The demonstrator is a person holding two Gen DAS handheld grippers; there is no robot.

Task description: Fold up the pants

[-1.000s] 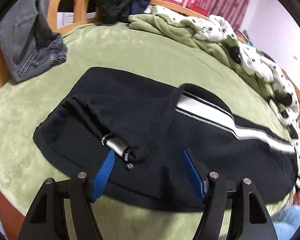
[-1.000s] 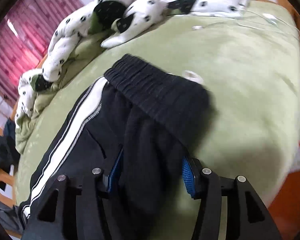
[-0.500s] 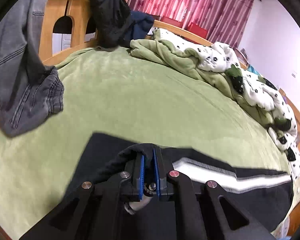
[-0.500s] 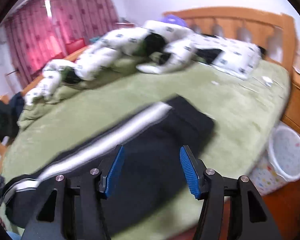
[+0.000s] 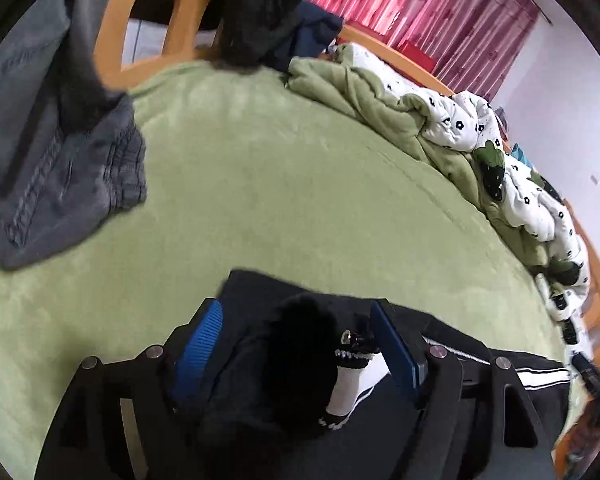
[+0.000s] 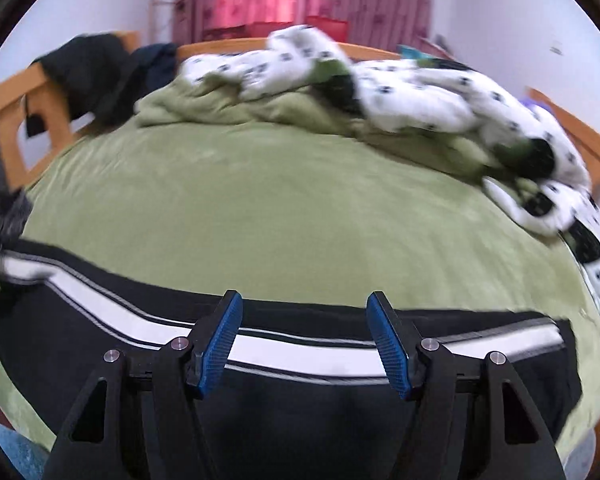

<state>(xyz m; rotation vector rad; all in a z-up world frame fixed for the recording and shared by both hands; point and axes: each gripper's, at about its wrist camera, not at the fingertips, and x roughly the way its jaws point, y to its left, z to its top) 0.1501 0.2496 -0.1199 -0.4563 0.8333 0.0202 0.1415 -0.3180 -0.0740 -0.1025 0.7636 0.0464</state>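
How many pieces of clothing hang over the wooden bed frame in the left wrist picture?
3: grey jeans at the left, a black garment over the middle, a dark blue one beside it. More may be hidden.

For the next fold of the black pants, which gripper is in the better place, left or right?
Probably the left gripper: its open jaws, which have just been opening, straddle a bunched cuff of the black pants. The right gripper hangs open above the flat side stripe, holding nothing.

Bed (image 6: 284,208) with green cover. Lying on it: black pants (image 6: 80,344) with white stripe, rumpled spotted duvet (image 6: 440,96), grey jeans (image 5: 60,184) at its edge.
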